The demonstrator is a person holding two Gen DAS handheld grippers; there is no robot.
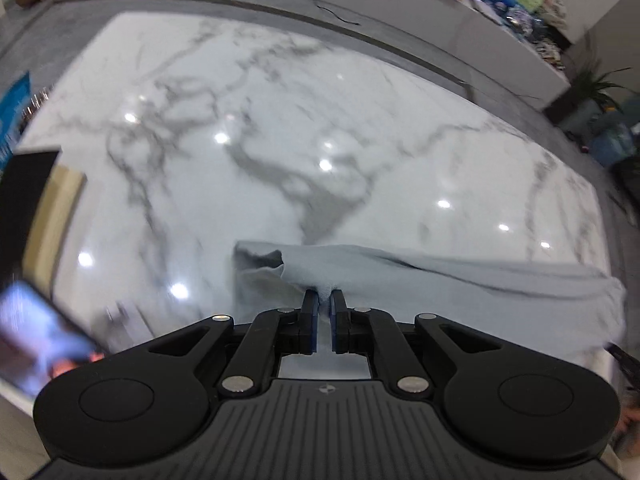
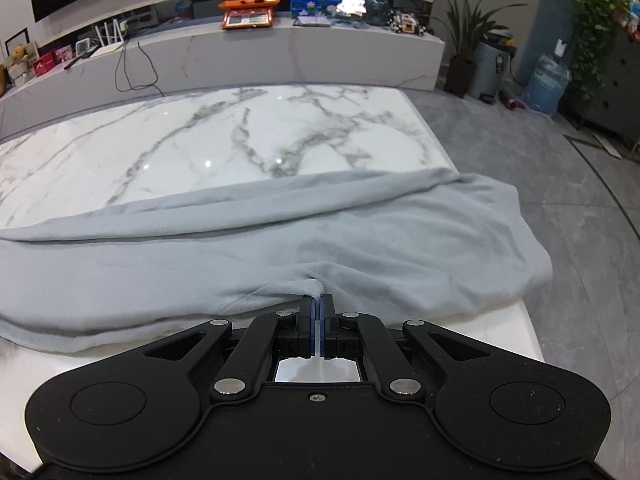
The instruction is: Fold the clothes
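Soft, fleecy pale-grey garment [image 2: 320, 236] stretched in long rumpled folds across glossy white grey-veined marble table [image 2: 224, 132], one end drooping over its edge. Left gripper [image 1: 324, 296] clamped on a bunched fold; right gripper [image 2: 317, 300] pinched tight on the near hem.

Marble table [image 2: 224, 140] bare beyond garment [image 2: 280, 240]; phone [image 1: 36, 344], box [image 1: 28, 208] crowd left edge.

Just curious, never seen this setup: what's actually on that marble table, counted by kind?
Grey garment: 1
Phone with a lit screen: 1
Black-and-tan flat thing, perhaps a book: 1
Total: 3, on the table. Both tools' jaws pinch the garment.
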